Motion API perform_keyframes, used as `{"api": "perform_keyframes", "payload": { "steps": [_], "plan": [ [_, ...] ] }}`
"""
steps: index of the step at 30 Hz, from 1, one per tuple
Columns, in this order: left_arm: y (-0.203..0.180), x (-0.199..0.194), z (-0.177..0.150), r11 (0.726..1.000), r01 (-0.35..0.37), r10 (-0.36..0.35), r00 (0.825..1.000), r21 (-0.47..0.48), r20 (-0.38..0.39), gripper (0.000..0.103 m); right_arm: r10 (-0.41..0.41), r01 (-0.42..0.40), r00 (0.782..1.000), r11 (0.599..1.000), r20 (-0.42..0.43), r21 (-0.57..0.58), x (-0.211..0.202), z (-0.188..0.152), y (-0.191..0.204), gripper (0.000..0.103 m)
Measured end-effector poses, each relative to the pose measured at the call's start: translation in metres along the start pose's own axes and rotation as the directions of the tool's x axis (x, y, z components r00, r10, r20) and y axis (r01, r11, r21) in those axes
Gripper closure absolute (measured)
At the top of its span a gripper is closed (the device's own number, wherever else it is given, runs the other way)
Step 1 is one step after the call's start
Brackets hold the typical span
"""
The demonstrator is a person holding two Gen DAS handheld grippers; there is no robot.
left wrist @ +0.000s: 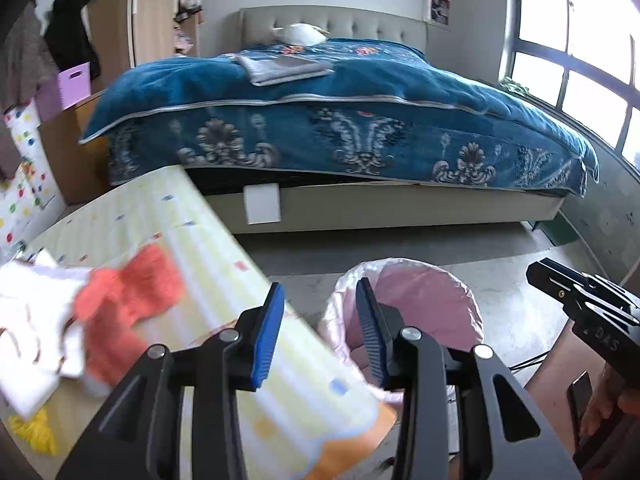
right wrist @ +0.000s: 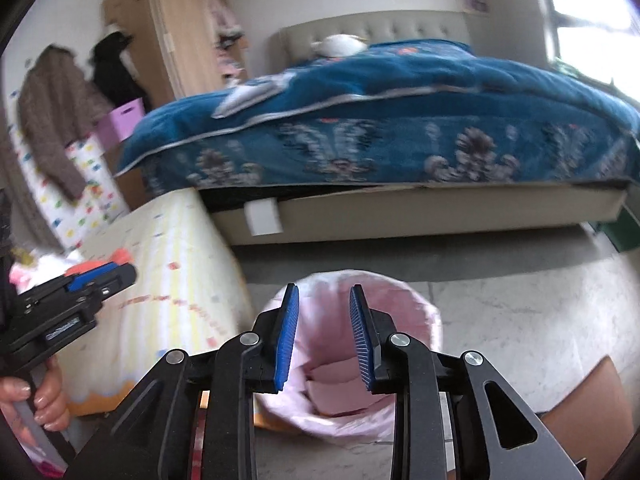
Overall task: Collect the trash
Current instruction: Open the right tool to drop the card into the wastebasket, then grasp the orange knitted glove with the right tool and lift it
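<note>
A trash bin (left wrist: 416, 304) lined with a pink bag stands on the floor beside a table; it also shows in the right wrist view (right wrist: 400, 304). My left gripper (left wrist: 320, 292) is open and empty, above the table's edge next to the bin. My right gripper (right wrist: 324, 296) is open and empty, right over the bin's mouth. On the table, an orange-red cloth (left wrist: 128, 296) and white crumpled items (left wrist: 32, 320) lie at the left, blurred. The right gripper also appears in the left view (left wrist: 580, 300), and the left gripper in the right view (right wrist: 80, 292).
The table has a pale yellow striped cover (left wrist: 192, 240). A bed with a blue blanket (left wrist: 340, 120) fills the background. A wardrobe (right wrist: 160, 32), hanging clothes (right wrist: 56, 120) and a purple box (left wrist: 74, 84) are at the left. Grey floor (right wrist: 520, 312) surrounds the bin.
</note>
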State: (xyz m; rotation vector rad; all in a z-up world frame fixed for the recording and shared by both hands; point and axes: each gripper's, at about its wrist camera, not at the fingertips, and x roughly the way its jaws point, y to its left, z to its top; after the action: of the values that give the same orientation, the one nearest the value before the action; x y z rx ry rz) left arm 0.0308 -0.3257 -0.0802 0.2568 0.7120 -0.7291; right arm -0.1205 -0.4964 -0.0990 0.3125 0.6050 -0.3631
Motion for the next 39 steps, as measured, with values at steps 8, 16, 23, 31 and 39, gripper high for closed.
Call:
{"api": "perform_keyframes", "payload": {
  "steps": [8, 16, 23, 31, 39],
  "plan": [
    [0.06, -0.058, -0.032, 0.99, -0.128, 0.13, 0.991, -0.066, 0.028, 0.056, 0.104, -0.106, 0.994, 0.988, -0.023, -0.109, -0.006, -0.001, 0.074, 0.071],
    [0.137, -0.111, -0.063, 0.944, -0.273, 0.284, 0.958, -0.184, 0.031, 0.046, 0.21, -0.224, 0.974, 0.948, -0.081, -0.228, 0.007, -0.001, 0.163, 0.063],
    [0.203, -0.141, -0.085, 0.88, -0.381, 0.401, 0.916, -0.284, 0.012, 0.032, 0.247, -0.27, 0.962, 0.914, -0.113, -0.303, 0.026, 0.005, 0.227, 0.041],
    [0.255, -0.152, -0.094, 0.823, -0.445, 0.471, 0.882, -0.352, -0.015, 0.032, 0.244, -0.28, 0.959, 0.888, -0.141, -0.364, 0.064, 0.017, 0.282, 0.041],
    [0.285, -0.141, -0.098, 0.8, -0.46, 0.477, 0.877, -0.384, -0.057, 0.032, 0.174, -0.243, 0.962, 0.899, -0.211, -0.366, 0.127, 0.024, 0.305, 0.039]
  ]
}}
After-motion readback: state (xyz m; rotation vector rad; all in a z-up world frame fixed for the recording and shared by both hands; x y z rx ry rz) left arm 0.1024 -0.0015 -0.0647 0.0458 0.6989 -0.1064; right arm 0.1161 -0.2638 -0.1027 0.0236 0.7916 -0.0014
